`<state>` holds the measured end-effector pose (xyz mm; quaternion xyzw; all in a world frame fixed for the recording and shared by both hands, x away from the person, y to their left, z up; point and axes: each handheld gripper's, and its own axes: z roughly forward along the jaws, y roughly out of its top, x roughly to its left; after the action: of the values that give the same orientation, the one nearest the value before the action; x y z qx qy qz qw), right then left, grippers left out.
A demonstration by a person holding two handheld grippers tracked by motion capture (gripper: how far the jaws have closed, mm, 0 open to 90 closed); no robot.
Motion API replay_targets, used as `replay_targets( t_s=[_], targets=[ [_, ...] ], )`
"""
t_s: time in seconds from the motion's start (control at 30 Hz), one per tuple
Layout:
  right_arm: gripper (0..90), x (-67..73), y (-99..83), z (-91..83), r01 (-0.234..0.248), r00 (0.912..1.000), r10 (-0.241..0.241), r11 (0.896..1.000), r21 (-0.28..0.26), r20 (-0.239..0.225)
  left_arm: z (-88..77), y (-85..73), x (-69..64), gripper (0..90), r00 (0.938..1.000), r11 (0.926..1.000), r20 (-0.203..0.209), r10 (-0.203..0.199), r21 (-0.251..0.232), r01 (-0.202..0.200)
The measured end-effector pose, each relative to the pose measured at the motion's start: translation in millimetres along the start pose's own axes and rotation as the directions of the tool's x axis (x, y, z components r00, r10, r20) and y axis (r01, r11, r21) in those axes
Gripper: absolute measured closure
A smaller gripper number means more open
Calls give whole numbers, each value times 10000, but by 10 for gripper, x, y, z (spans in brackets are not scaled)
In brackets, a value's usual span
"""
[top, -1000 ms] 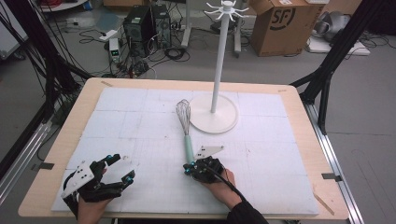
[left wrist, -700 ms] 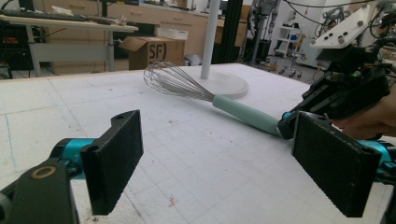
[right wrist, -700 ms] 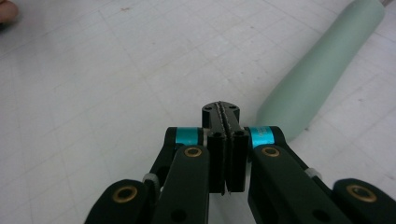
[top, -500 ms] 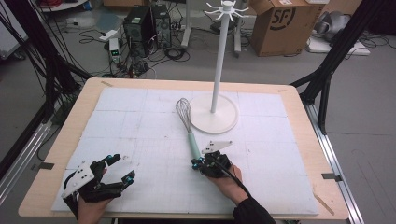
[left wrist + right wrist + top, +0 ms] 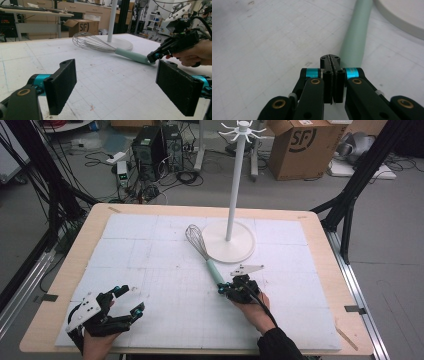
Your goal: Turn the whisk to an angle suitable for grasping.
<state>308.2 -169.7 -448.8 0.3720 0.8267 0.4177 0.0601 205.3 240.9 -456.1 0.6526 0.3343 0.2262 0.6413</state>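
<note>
The right claw [image 5: 223,289], pressed together and empty, has slid the whisk [image 5: 204,254] toward the stand [image 5: 228,241] mid-worktop, while the left claw [image 5: 131,300] rests apart near the front-left corner

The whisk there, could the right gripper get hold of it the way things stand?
Probably not straight away. The right gripper sits right at the end of the whisk, by its green handle, with bare mat between them, but its jaws are pressed shut and empty. They would likely have to open first.
</note>
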Motion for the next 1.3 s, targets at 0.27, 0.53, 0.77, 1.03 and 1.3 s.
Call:
replay_targets(
  t_s=[0.27, 0.53, 0.77, 1.03, 1.3],
  targets=[
    [900, -148, -11, -31, -433, 9989, 436, 9989, -150, 191, -4, 3, -8, 174, 10000, 10000, 71, 26, -33, -26],
    [899, -316, -29, -82, -796, 9954, 805, 9966, -193, 528, -2, 3, -10, 174, 10000, 10000, 81, -1, -11, 1],
    [900, -433, -41, -104, -1062, 9919, 1073, 9942, -193, 683, -1, 2, -6, 174, 10000, 10000, 80, 16, 9, -16],
    [900, -504, -40, -130, -1116, 9903, 1134, 9934, -271, 797, -5, 0, -3, 174, 10000, 10000, 35, 13, 13, -13],
    [900, -550, -40, -140, -1211, 9885, 1236, 9921, -336, 868, 0, -1, -5, 175, 10000, 10000, 55, -29, 9, 29]
  ],
)
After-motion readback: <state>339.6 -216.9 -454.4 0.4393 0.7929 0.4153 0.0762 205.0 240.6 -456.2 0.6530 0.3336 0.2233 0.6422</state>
